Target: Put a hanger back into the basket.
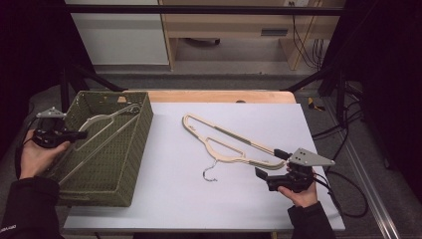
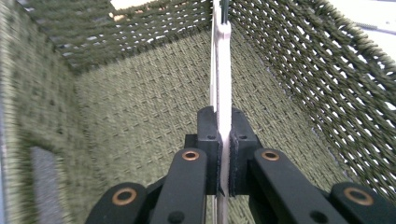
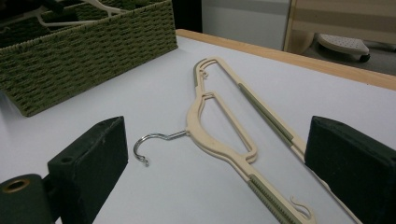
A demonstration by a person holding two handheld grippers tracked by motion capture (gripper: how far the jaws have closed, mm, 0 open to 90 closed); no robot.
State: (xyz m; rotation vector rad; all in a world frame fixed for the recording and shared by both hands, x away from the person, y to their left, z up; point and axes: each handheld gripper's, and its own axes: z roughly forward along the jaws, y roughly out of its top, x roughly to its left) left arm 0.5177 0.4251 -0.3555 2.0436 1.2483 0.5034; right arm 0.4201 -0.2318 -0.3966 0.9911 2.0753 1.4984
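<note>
Two hangers handled: one clamped inside the basket at the left, one lying on the table at the right.

At the left, the left gripper (image 1: 74,134) is closed tight on the thin edge of a cream hanger (image 1: 107,119), which is held inside the green woven basket (image 1: 134,164), leaning across it. The hanger is judged light, stiff, smooth plastic, likely to pivot in a narrow grip; a hold near the flat shoulder is preferred. Toward the right, a second hanger (image 1: 224,144) lies flat on the white table (image 1: 169,199), its metal hook (image 1: 210,173) pointing toward the person. The right gripper (image 1: 268,167) is held at its near end, jaws wide apart, nothing between them. No brand, label or writing can be read on either hanger or on the basket.
</note>
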